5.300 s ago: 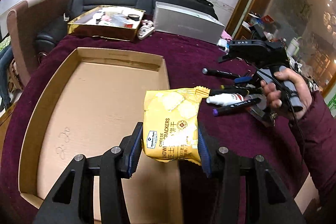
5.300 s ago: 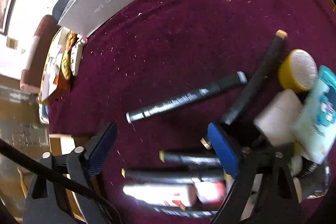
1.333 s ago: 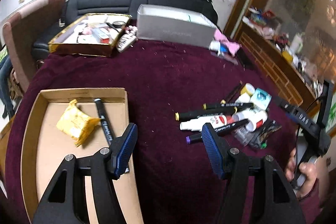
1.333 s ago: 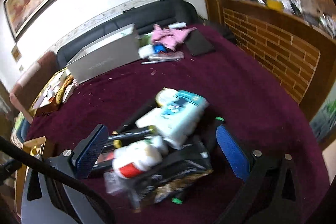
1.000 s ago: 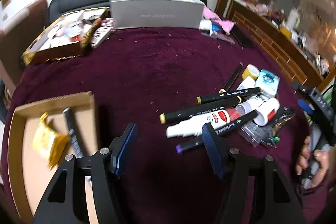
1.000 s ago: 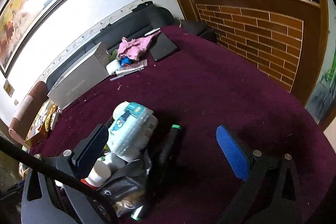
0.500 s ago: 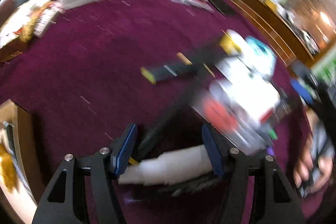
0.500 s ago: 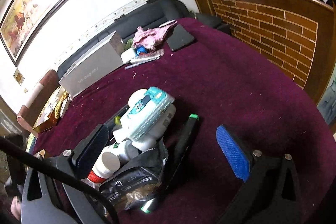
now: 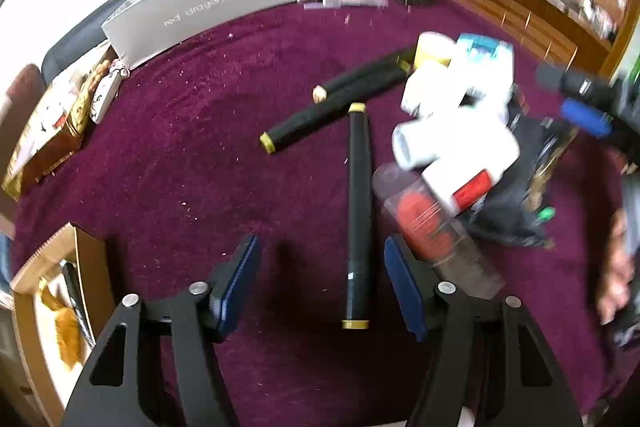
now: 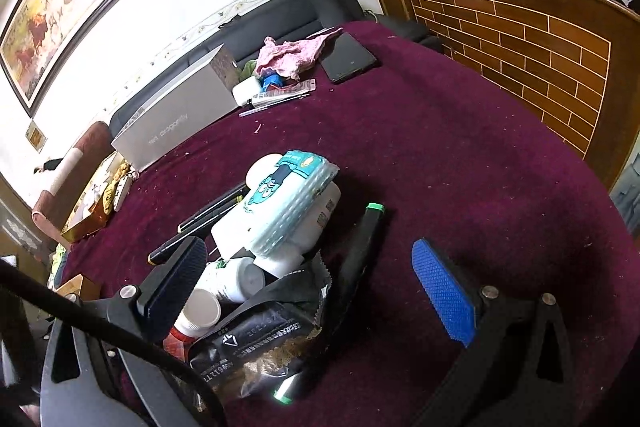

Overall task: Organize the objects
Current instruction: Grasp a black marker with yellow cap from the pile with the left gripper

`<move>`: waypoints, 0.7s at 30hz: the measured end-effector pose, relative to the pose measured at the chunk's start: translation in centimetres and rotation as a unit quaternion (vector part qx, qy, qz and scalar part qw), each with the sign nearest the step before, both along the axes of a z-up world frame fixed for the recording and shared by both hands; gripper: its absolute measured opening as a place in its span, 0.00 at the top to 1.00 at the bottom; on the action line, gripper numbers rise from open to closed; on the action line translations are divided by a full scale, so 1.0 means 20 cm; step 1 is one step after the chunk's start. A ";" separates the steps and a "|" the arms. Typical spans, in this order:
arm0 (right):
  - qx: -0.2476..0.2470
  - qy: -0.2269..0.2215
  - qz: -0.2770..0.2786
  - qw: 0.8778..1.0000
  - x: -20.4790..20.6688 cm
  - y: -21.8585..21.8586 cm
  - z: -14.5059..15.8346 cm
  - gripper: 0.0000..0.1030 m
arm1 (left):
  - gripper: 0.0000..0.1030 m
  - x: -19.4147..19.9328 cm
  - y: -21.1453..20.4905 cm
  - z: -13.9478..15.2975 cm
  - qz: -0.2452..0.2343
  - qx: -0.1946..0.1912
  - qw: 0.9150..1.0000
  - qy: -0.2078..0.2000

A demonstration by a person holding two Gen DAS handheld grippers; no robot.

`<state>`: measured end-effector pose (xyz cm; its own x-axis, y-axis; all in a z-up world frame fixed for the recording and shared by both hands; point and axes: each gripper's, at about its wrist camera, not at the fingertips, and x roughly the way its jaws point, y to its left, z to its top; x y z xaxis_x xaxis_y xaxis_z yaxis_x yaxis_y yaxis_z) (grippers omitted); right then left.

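One black marker (image 9: 357, 211) lies on the purple counter (image 9: 192, 163) between the spread fingers of the left gripper (image 9: 322, 283), untouched, its long axis running straight away from the camera, gold-ringed ends near and far. Right of it sits a blurred pile of bottles (image 9: 452, 143). Further right, the right gripper (image 10: 308, 279) stands wide open, empty, over the same pile.

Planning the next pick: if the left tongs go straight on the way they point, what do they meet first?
Probably the black marker with gold ends, which lies lengthwise between the open left tongs, nearer the right pad. Depth is unclear; below it is the maroon tablecloth.
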<state>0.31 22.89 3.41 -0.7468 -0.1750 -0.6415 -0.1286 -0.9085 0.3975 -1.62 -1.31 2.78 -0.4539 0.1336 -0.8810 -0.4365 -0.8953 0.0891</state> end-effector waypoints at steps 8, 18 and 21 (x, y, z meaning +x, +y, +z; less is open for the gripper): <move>-0.010 -0.010 0.001 1.000 -0.01 0.01 -0.02 0.00 | 0.66 -0.07 0.13 -0.03 -0.014 -0.026 1.000 -0.001; -0.001 -0.036 0.008 0.999 -0.04 -0.03 -0.07 0.00 | 0.69 -0.13 0.14 -0.02 0.036 -0.002 0.999 -0.015; 0.016 -0.037 0.005 0.999 -0.04 -0.05 -0.08 0.00 | 0.89 -0.06 0.10 0.04 0.025 0.016 1.000 -0.004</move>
<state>-0.47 21.99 1.80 -0.6954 -0.1605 -0.7004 -0.1474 -0.9221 0.3577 -2.76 0.73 3.58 -0.4545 0.1384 -0.8799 -0.3914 -0.9184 0.0577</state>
